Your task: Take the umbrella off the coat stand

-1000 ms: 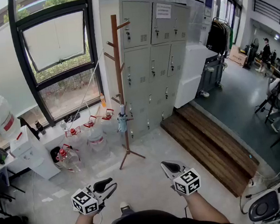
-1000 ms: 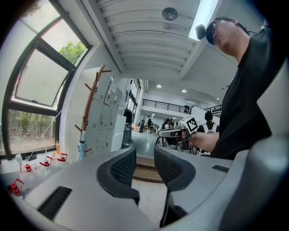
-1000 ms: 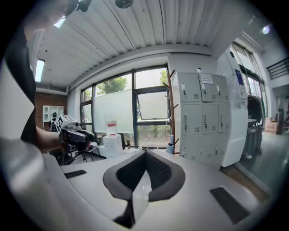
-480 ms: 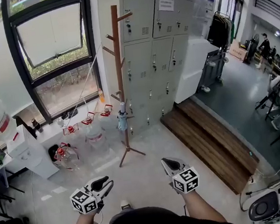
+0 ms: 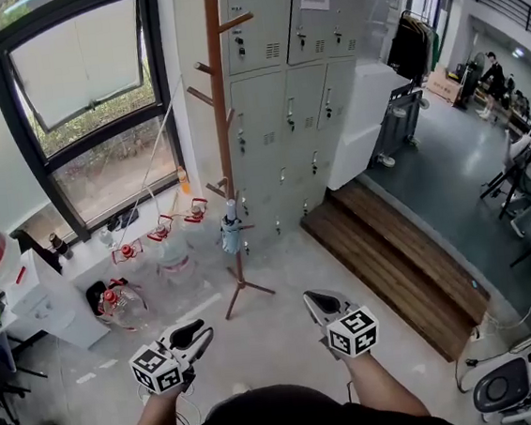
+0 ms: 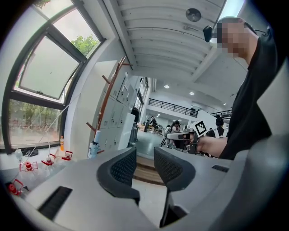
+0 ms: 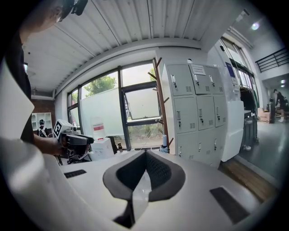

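A tall brown wooden coat stand (image 5: 222, 117) rises on the floor in front of grey lockers. A small folded pale-blue umbrella (image 5: 232, 231) hangs upright from a low peg on it. Both grippers are held low and well short of the stand. My left gripper (image 5: 195, 335) is open with nothing between its jaws; in the left gripper view (image 6: 144, 155) the stand (image 6: 108, 101) and the umbrella (image 6: 94, 145) show far off at left. My right gripper (image 5: 315, 303) is shut and empty; in the right gripper view (image 7: 145, 155) the stand (image 7: 159, 103) and umbrella (image 7: 164, 142) lie beyond its jaws.
Grey lockers (image 5: 303, 80) stand right behind the coat stand. Several big water bottles (image 5: 124, 302) sit on the floor by the window at left, near a white cabinet (image 5: 44, 301). A wooden step (image 5: 392, 250) runs along the right. Bare floor lies between me and the stand.
The stand and umbrella have grown a little larger and shifted in the head view as I came nearer. Both grippers stay low in front; the left stays open, the right shut.
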Available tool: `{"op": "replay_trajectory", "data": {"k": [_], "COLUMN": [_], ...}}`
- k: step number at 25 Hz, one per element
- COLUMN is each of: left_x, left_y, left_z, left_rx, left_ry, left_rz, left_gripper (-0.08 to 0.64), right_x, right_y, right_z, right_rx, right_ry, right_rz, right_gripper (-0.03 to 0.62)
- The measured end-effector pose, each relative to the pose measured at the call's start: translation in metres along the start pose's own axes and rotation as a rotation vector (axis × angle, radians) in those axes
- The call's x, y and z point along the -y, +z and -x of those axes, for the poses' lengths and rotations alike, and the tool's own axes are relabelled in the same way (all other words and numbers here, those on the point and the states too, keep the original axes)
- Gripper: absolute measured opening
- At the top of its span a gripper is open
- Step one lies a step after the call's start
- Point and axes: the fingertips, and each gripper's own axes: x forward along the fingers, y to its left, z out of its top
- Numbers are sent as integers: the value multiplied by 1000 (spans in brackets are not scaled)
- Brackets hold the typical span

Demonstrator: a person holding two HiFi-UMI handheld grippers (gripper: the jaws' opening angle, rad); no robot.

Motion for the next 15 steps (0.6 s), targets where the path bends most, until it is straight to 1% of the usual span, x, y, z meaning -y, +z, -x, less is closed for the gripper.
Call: {"op": "replay_trajectory", "data": {"k": [5,8,15], "left_x": [-44,-76,-139], "left_y": [22,31,49], "left_z": [-5,-4,9], "left_rx": [-14,-14,-1], "left_ry": [-21,-14,-5], "left_rz": [-10,-4,2], "left_gripper": [137,137,137], "right_x": [12,18,8], "right_y": [27,41,66], "right_z": [-41,-70,-132], "right_rx": [31,34,29], "right_ry": [-32,-43,-43], "right_rz": [-10,-9,4], "right_gripper": [14,14,14]}}
